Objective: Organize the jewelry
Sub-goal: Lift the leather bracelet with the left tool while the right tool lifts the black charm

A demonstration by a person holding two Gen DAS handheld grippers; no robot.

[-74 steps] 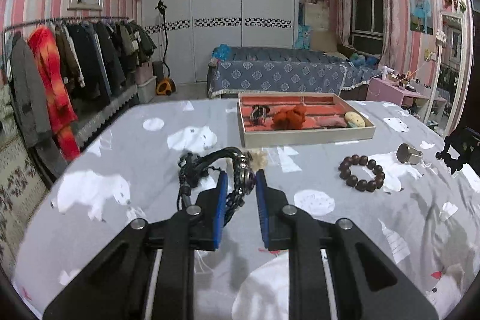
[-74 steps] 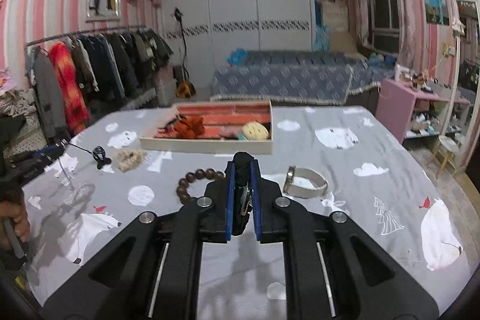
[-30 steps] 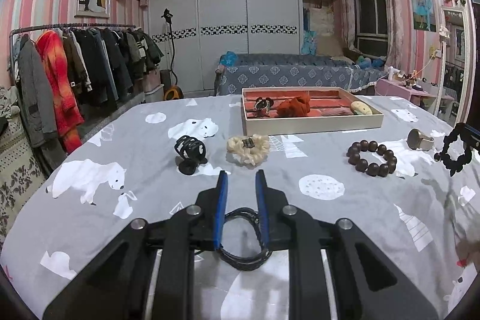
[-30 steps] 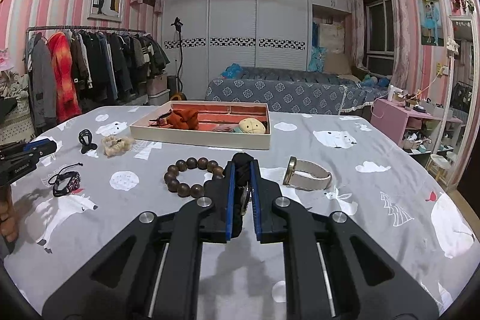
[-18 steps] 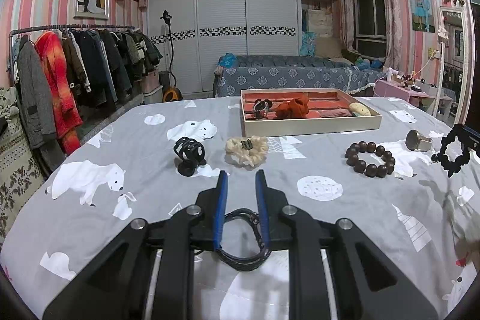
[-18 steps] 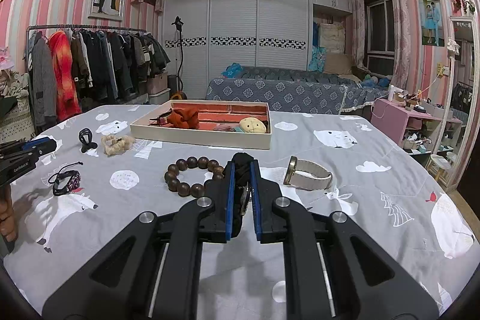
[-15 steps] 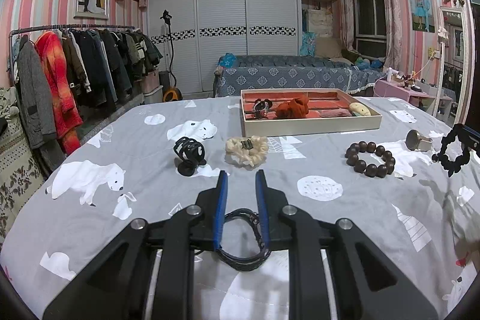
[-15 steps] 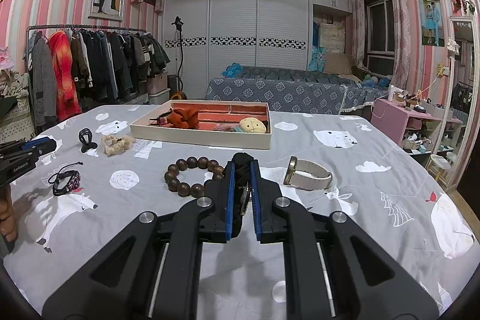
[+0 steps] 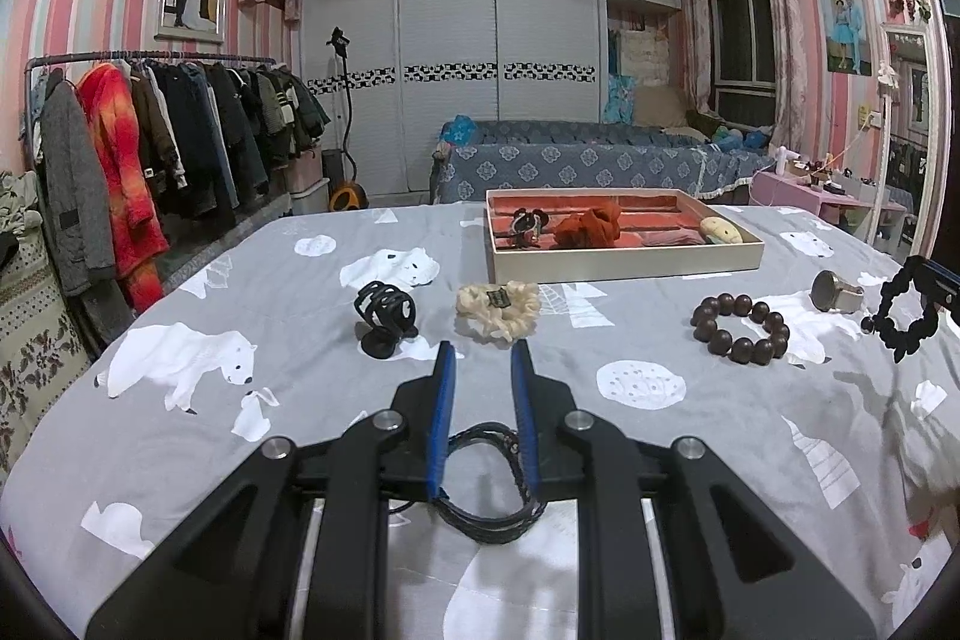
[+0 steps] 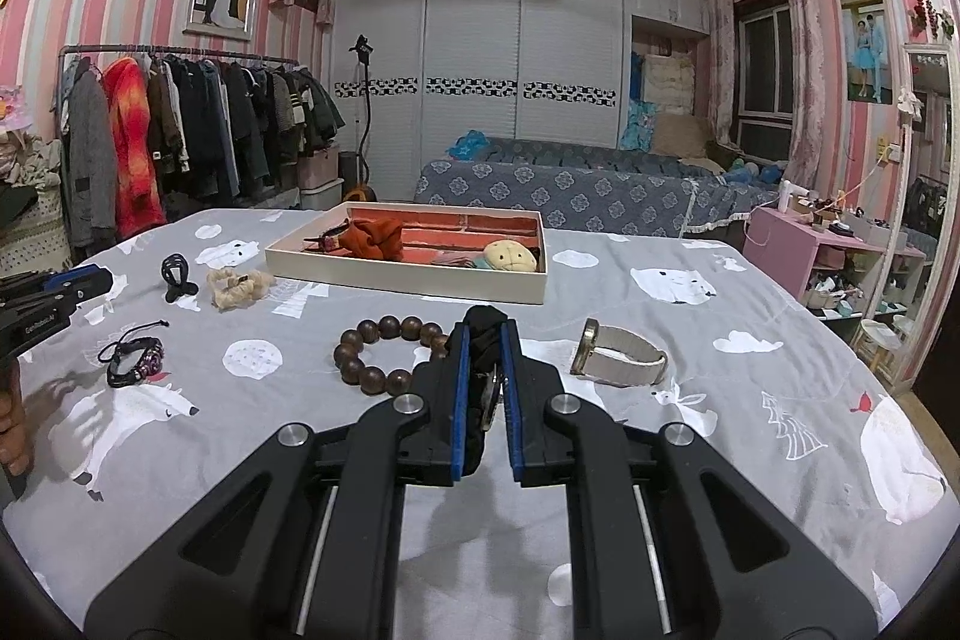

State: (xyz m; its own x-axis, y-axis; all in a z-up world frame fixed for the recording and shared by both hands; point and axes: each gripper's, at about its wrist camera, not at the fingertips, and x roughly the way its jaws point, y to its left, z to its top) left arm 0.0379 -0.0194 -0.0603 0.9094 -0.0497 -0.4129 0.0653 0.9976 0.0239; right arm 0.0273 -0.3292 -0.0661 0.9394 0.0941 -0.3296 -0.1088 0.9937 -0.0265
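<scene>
My left gripper (image 9: 483, 349) is open above the grey bedspread; a black cord bracelet (image 9: 487, 484) lies on the cloth beneath and between its fingers, also seen in the right wrist view (image 10: 135, 352). My right gripper (image 10: 482, 331) is shut on a black beaded ornament (image 10: 485, 340), seen hanging at the right in the left wrist view (image 9: 909, 307). The jewelry tray (image 9: 624, 256) with red lining stands ahead, holding an orange scrunchie (image 9: 588, 229), a small dark piece and a cream item.
On the bedspread lie a black hair claw (image 9: 384, 310), a cream scrunchie (image 9: 498, 301), a brown bead bracelet (image 9: 741, 328) and a white-strap watch (image 10: 621, 355). A clothes rack stands left, a sofa behind, a pink table right.
The left gripper carried the black cord bracelet back from near the hair claw, lowered it and opened; it now rests on the cloth. In the last second nothing has moved.
</scene>
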